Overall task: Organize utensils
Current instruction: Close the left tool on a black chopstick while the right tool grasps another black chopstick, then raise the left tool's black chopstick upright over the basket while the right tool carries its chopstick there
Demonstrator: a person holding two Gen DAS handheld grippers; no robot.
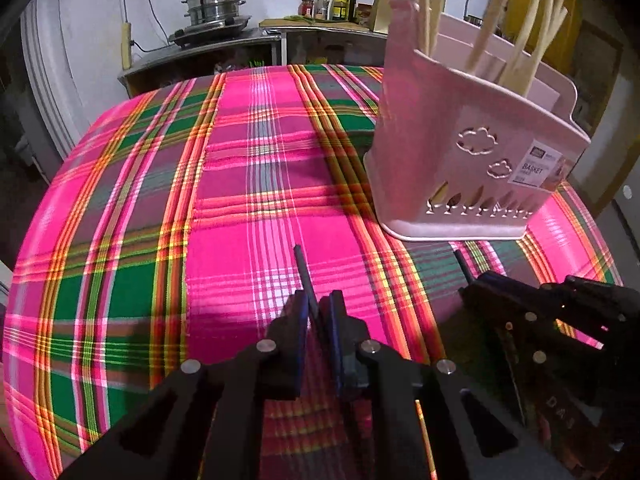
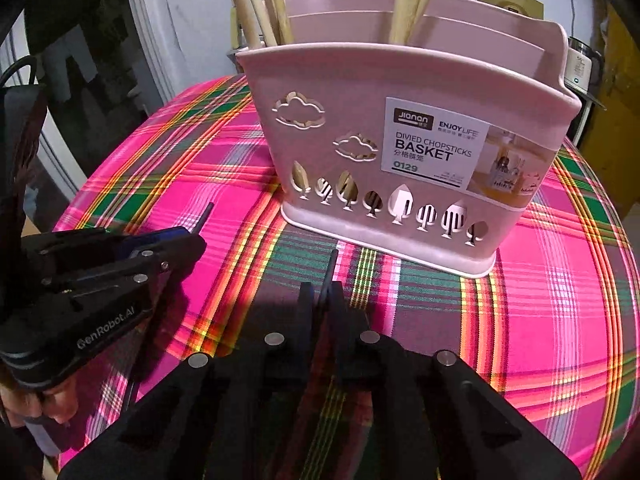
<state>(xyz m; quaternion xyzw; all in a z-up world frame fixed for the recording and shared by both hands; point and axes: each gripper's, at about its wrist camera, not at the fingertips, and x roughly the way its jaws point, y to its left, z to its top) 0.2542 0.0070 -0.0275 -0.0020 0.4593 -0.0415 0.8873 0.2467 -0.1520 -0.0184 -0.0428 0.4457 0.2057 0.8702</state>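
The table (image 1: pixel 132 300) wore a pink, green and orange plaid cloth (image 2: pixel 560 300). The pink chopstick basket (image 2: pixel 400 152) stood near its far edge, pale wooden utensils (image 2: pixel 256 4) upright inside. My left fingers (image 1: pixel 318 312) and right fingers (image 2: pixel 322 300) were each closed on a thin dark stick. Behind, a steel steamer pot (image 1: pixel 214 4) and bottles (image 1: pixel 340 2) lined a counter.

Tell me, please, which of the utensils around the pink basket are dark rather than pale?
The two thin dark sticks clamped in the tools: one in the left tool, one in the right tool. The sticks standing in the pink basket are pale wood.
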